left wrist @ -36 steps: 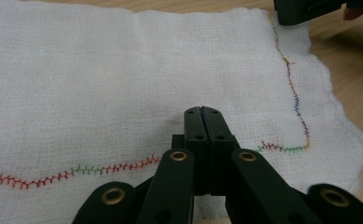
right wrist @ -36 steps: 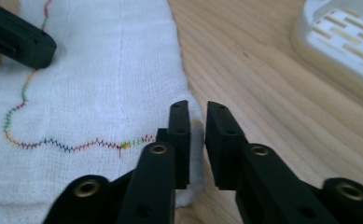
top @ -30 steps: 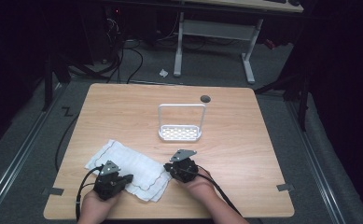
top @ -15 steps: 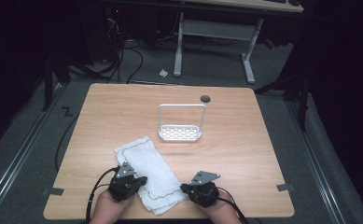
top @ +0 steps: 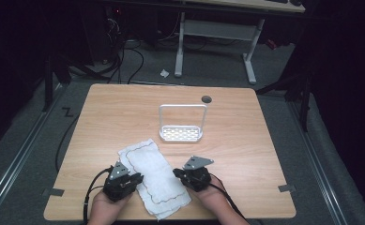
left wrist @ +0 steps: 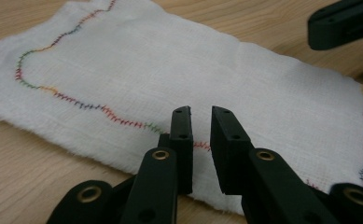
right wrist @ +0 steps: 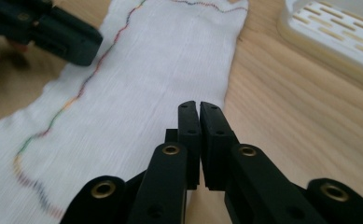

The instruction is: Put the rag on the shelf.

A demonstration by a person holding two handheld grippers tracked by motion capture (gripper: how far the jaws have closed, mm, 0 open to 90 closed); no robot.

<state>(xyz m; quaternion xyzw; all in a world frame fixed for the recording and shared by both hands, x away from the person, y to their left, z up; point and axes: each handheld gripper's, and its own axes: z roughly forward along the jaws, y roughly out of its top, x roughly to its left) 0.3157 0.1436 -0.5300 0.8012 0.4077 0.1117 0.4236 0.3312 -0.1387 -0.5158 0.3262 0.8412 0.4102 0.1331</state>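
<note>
Cloth (top: 153,176) lies folded once; left gripper (left wrist: 201,122) slightly open, right gripper (right wrist: 199,108) nearly closed, empty. Further folds likely remain.

— what do the tools look like?
— the left gripper (top: 122,182) and right gripper (top: 193,175) are black, each with a grey three-cornered plate on top and a black cable at the lower frame.
— and the jaws?
— flat black bars with brass-ringed holes.

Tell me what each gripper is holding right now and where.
Neither holds anything: left gripper is slightly open and right gripper shut, both above the white cloth.
</note>
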